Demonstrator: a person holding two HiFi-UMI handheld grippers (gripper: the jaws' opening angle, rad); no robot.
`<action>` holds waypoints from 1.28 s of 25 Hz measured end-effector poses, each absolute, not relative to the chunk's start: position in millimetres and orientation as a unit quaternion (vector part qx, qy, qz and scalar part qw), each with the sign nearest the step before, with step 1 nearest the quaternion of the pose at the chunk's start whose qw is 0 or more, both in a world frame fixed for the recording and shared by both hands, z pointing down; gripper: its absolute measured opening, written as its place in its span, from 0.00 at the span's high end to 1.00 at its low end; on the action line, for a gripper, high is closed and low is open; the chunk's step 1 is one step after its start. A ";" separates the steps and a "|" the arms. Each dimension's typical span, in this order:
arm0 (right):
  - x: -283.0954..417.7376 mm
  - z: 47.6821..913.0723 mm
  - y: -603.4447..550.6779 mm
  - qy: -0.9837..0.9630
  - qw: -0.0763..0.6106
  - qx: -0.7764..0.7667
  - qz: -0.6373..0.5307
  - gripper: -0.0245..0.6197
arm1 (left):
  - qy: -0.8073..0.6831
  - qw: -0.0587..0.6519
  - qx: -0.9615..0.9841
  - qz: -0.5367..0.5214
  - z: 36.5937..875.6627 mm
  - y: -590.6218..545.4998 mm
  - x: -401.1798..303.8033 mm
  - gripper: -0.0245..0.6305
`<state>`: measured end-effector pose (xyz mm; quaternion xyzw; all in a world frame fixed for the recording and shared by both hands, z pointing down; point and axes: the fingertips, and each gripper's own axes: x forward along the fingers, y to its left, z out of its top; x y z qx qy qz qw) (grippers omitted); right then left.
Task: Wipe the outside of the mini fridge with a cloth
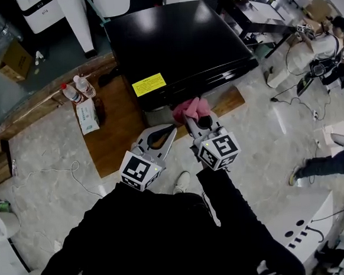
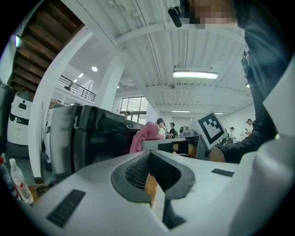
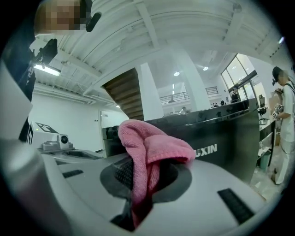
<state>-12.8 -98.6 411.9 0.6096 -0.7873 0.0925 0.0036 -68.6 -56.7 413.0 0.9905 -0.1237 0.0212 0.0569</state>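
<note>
Cloth | pink, pinched in right gripper, just beside mini fridge front edge; left gripper | jaws pressed together, nothing between, near mini fridge front

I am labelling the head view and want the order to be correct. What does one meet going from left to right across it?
In order: box → bottles → left gripper → cloth → person in white. The fridge spans the middle and the right gripper overlaps the cloth, so both are left out.
</note>
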 end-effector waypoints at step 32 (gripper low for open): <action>291.3 398.0 -66.2 -0.723 -0.028 0.681 0.113 0.87 | -0.210 0.037 0.977 0.001 395.2 -17.6 48.6 0.95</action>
